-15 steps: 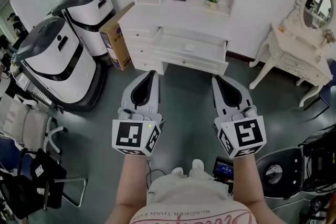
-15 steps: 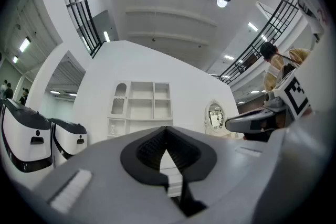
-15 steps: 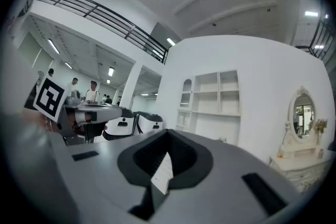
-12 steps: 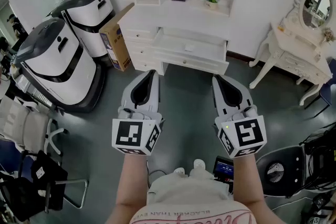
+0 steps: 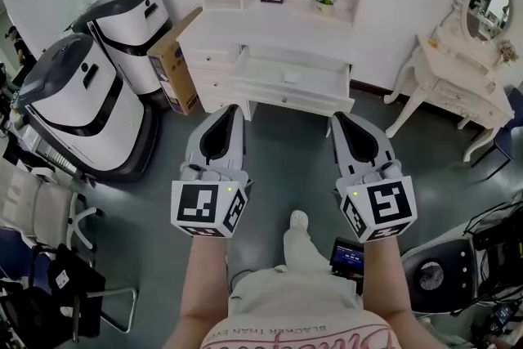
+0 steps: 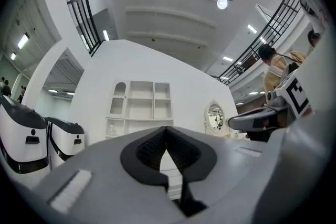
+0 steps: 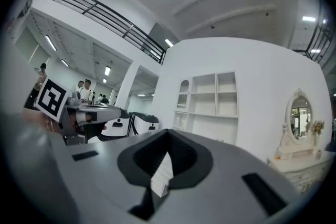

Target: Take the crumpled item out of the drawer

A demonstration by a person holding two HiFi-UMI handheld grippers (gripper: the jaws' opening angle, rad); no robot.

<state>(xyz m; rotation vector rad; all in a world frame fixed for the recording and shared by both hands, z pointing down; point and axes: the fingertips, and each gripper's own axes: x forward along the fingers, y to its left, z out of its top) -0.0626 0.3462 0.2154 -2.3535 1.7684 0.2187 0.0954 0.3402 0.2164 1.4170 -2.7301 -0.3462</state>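
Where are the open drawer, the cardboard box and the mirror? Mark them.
drawer (image 5: 286,100), head view, front panel.
cardboard box (image 5: 166,71), head view, brown side.
mirror (image 5: 489,8), head view, glass.

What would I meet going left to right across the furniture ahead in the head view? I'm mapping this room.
Nearer white-and-grey machine → farther white-and-grey machine → cardboard box → white desk with its open drawer → dressing table with oval mirror.

Sm. white crumpled item (image 5: 292,78) lies ctr of open drawer (image 5: 278,99).
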